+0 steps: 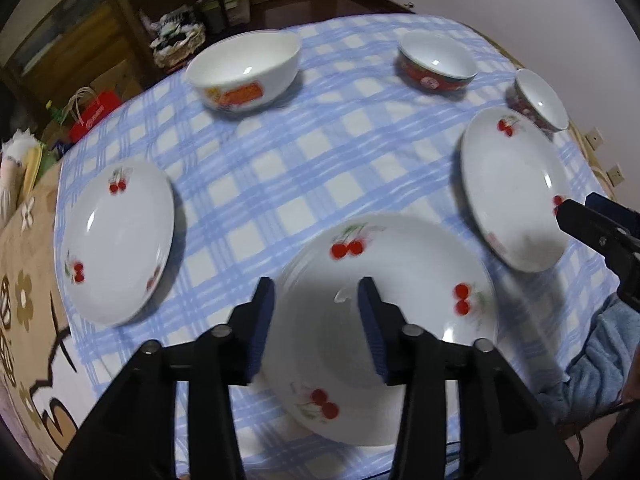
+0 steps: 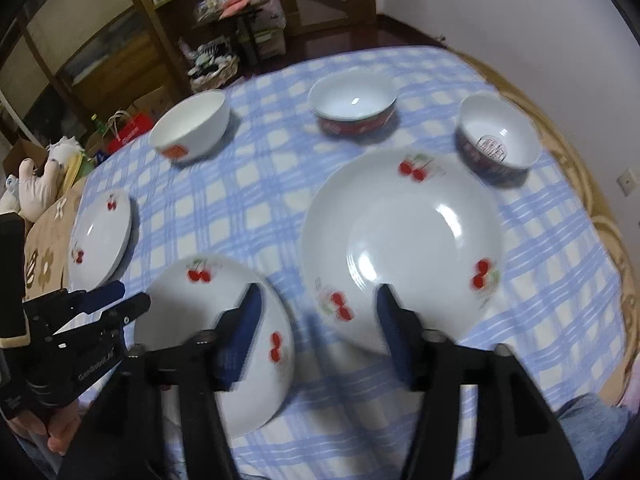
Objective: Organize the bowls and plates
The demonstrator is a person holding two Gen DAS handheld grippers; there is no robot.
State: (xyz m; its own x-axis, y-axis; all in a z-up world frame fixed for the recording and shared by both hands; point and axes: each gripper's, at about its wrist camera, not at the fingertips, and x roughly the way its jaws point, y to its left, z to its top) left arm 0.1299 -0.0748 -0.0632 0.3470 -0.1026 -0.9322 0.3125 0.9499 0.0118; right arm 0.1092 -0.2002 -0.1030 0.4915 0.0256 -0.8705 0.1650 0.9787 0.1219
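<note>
Left wrist view. Left tongs (image 1: 316, 294): released, jaws spread, nothing between them. Directly beyond and under the tips lies the near cherry plate (image 1: 384, 328), flat on the blue-checked cloth (image 1: 280, 168) of the counter; round, so no long axis. White glaze, red cherry sprigs at the rim. A second cherry plate (image 1: 116, 240) lies off to the tongs' left, a third cherry plate (image 1: 516, 188) to their right. Far beyond: white bowl with orange label (image 1: 244, 72), red-banded bowl (image 1: 436, 64), small patterned bowl (image 1: 540, 100). Right tongs (image 1: 576, 216) enter at the right edge, tips over the third plate's rim; contact cannot be told.

Right wrist view. Right tongs (image 2: 316, 300): released, empty, the gap sitting over bare cloth between the near plate (image 2: 216, 340) and the third plate (image 2: 404, 248). The third plate lies just ahead-right, nearest this hand. Left tongs (image 2: 120, 300) hover at the near plate's left rim. Judgement: stacking not begun; each hand is nearest its own plate.
</note>
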